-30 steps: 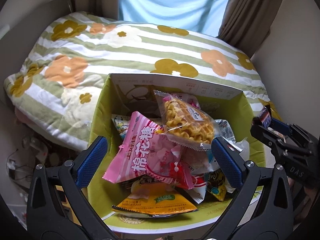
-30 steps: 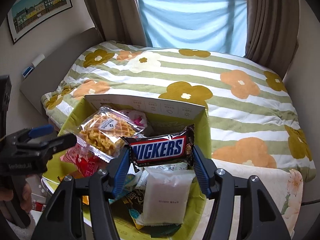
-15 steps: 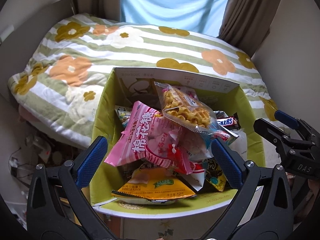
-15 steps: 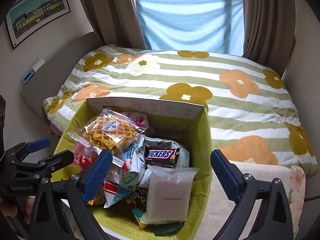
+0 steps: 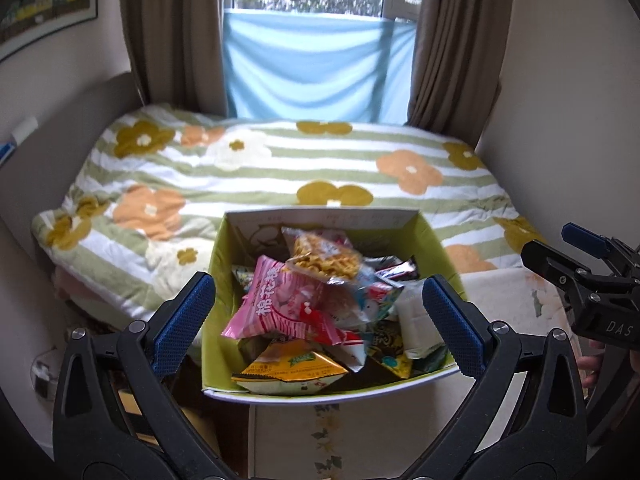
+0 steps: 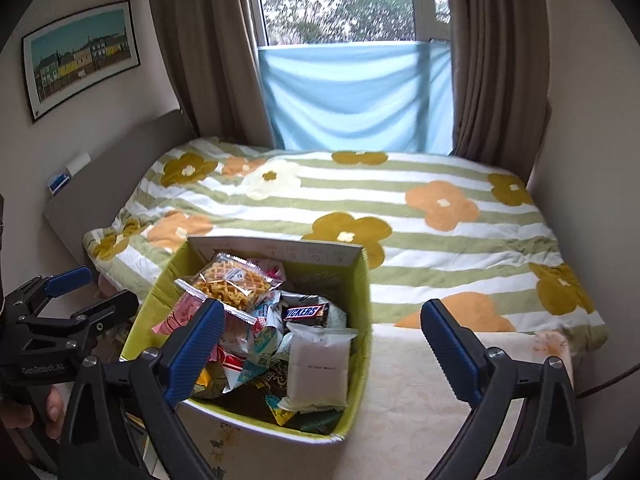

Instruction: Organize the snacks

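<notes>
Snacks are heaped loose in the box (image 5: 436,246) ahead of both wide-open, empty grippers (image 5: 318,312) (image 6: 322,344), so the waffle bag (image 6: 232,284) could slide off if nudged.

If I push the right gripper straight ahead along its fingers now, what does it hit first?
Probably the far right rim of the snack box or the flowered blanket beyond it. The right gripper is open and empty, pointing over the box's right side; depth is hard to judge.

both wrist views above, facing snack box (image 5: 224,280), bed (image 6: 440,240) beyond
</notes>
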Tool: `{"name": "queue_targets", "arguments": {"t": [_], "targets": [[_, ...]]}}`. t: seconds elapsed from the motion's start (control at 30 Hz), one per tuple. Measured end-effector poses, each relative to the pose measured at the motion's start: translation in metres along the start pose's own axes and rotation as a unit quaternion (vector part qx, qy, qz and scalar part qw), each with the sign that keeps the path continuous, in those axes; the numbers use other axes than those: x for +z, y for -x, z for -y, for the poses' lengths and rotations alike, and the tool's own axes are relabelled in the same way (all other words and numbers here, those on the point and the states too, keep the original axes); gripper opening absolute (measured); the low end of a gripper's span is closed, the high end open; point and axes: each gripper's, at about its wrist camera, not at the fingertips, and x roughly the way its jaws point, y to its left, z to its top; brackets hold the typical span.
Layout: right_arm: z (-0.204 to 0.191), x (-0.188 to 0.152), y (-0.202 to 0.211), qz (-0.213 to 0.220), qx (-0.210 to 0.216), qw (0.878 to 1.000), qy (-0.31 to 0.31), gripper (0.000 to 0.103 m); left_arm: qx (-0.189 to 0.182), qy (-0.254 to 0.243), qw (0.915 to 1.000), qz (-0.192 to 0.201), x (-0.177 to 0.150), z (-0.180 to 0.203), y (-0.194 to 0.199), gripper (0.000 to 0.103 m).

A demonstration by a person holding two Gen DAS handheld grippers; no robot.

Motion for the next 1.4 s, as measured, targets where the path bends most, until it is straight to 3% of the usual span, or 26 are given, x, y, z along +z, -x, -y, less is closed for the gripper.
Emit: {"name": "queue_targets", "arguments": {"t": [0.13, 0.3, 0.57, 0.87, 1.4], "targets": [[0.011, -0.004, 0.05, 0.035, -0.021, 0.999, -0.003, 0.098, 0.003, -0.002, 0.9986, 0.053, -0.003, 0.016, 0.047, 0.103], [0.022, -0.02, 0.101, 0.061, -0.052, 0.997, 0.003, 0.098, -0.004, 0.009, 0.9959, 0.09, -0.021, 0.036, 0.095, 0.103], [0.034, -0.064, 0.154, 0.072, -0.071, 0.995, -0.003, 0.102, -0.008, 0.0, 0.9941, 0.108, -0.069, 0.068, 0.145, 0.103], [0.037, -0.097, 0.185, 0.082, -0.082, 0.993, -0.017, 0.102, -0.009, -0.012, 0.9935, 0.113, -0.105, 0.085, 0.172, 0.103], [0.04, -0.107, 0.199, 0.092, -0.089, 0.992, -0.024, 0.102, -0.015, -0.019, 0.9921, 0.123, -0.114, 0.095, 0.187, 0.103]]}}
